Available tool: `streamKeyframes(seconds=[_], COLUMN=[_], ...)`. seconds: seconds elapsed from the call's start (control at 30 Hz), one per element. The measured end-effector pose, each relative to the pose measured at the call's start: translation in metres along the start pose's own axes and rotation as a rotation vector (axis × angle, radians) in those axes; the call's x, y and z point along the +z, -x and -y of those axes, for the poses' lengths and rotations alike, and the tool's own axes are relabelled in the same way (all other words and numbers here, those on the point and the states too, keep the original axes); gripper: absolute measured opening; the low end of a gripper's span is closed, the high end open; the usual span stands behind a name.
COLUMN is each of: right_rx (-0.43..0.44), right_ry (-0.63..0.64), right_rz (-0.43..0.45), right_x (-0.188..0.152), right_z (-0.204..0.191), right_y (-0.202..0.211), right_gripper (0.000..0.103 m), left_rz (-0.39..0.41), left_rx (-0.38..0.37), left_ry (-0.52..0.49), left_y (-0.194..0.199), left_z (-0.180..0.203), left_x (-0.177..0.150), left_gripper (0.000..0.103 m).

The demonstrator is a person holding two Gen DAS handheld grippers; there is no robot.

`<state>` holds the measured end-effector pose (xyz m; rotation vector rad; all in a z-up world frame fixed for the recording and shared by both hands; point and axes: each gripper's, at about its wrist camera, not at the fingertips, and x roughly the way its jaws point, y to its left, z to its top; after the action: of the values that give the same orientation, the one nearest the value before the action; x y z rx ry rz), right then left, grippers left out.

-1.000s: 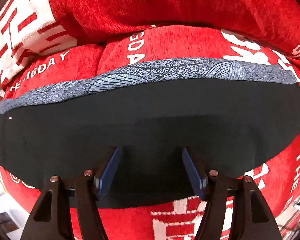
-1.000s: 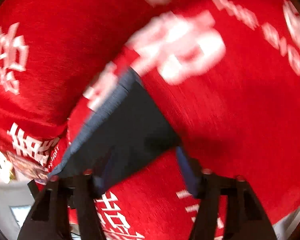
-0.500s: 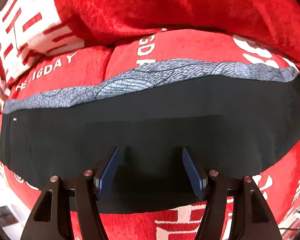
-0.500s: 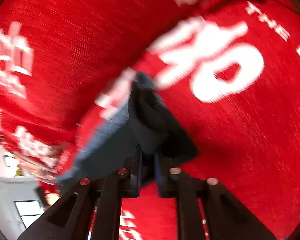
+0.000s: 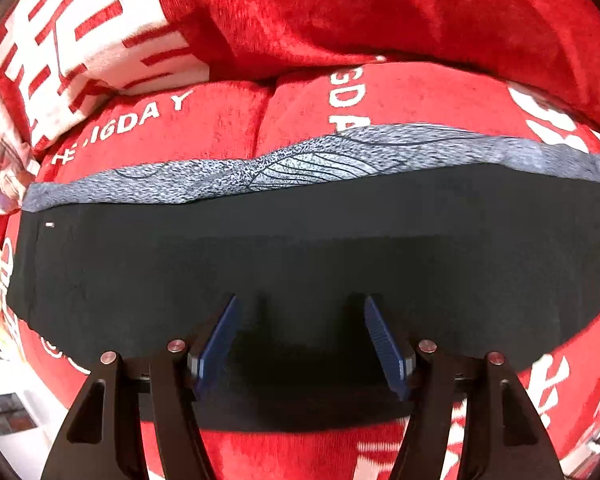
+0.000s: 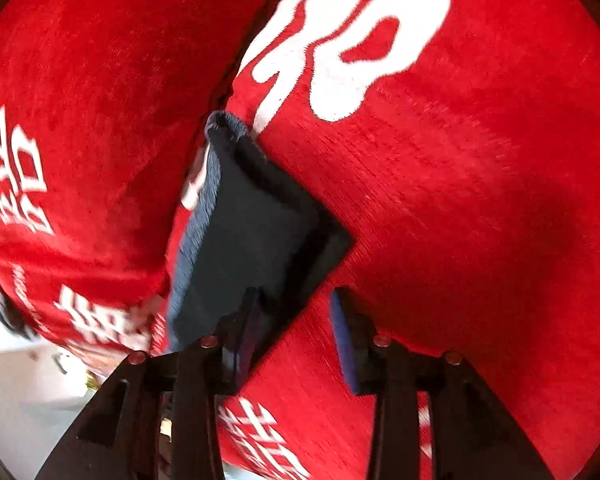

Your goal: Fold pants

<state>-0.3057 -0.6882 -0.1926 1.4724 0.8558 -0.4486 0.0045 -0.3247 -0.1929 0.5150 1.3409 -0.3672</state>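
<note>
My left claw (image 5: 300,336) stands with fingers apart above the dark pants (image 5: 300,264), gripping nothing. The pants lie flat across the red printed cover (image 5: 420,96), grey patterned band along the far edge. My right claw (image 6: 296,332) is spread wide at the pants' corner (image 6: 256,232), empty.

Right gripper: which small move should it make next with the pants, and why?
Probably it should shut on the pants corner and lift it over. The right gripper is open, one finger over the dark cloth, one over the red cover. The left gripper, also open, hangs over the flat pants.
</note>
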Motion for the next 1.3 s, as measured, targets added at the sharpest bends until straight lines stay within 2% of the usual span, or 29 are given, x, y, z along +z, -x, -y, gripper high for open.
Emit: streamKeyframes(seconds=[0.07,0.1,0.17,0.27,0.33,0.4,0.47,0.5,0.53,0.57,0.63,0.73,0.83,1.0,1.13,1.3], right_rx=[0.065,0.083,0.076,0.097,0.095,0.010,-0.104,-0.095,-0.079,-0.103,-0.182,-0.246,-0.269,-0.256,-0.216,-0.173], right_ry=[-0.046,-0.065,-0.091,-0.007,0.041,0.074,0.073,0.046,0.022,0.021,0.079,0.184,0.302,0.503,0.666,0.865], right_rz=[0.041,0.049,0.055,0.076,0.088,0.071,0.038,0.041,0.056,0.069,0.080,0.062,0.033,-0.084,-0.191,-0.343], right_x=[0.005,0.007,0.009,0.004,-0.002,-0.003,0.000,-0.001,-0.003,-0.006,-0.017,-0.037,-0.062,-0.109,-0.151,-0.216], right_z=[0.004,0.006,0.003,-0.016,-0.023,-0.020,-0.009,-0.003,-0.002,-0.005,-0.016,-0.036,-0.064,-0.138,-0.211,-0.319], right_y=[-0.006,-0.007,-0.007,0.013,0.028,0.023,0.009,0.007,0.011,0.015,0.024,0.032,0.030,-0.017,-0.081,-0.186], right_gripper=[0.041,0.041,0.021,0.015,0.014,0.015,0.021,0.021,0.028,0.033,0.037,0.037,0.037,0.037,0.041,0.041], left_rz=[0.005,0.020,0.021,0.007,0.010,0.015,0.015,0.011,0.006,0.003,-0.001,0.004,0.032,0.069,0.091,0.132], left_rx=[0.005,0.025,0.036,0.019,0.029,0.035,0.033,0.026,0.017,0.006,0.007,-0.004,-0.026,-0.018,-0.004,0.056], left_ry=[0.028,0.040,0.044,0.023,-0.004,-0.021,-0.026,-0.029,-0.035,-0.043,-0.059,-0.064,-0.059,-0.054,-0.028,0.019], left_y=[-0.009,-0.009,-0.008,-0.005,-0.004,-0.006,-0.008,-0.007,-0.007,-0.006,-0.005,0.001,0.013,0.021,0.019,0.002], left_z=[-0.001,-0.001,-0.002,-0.002,0.001,0.003,0.004,0.003,0.002,0.000,-0.005,-0.021,-0.049,-0.108,-0.171,-0.264], left_x=[0.003,0.003,0.003,0.000,-0.004,-0.006,-0.004,-0.003,-0.002,-0.002,-0.003,-0.010,-0.020,-0.028,-0.029,-0.031], left_gripper=[0.069,0.078,0.080,0.080,0.080,0.080,0.080,0.080,0.080,0.080,0.080,0.080,0.080,0.080,0.080,0.080])
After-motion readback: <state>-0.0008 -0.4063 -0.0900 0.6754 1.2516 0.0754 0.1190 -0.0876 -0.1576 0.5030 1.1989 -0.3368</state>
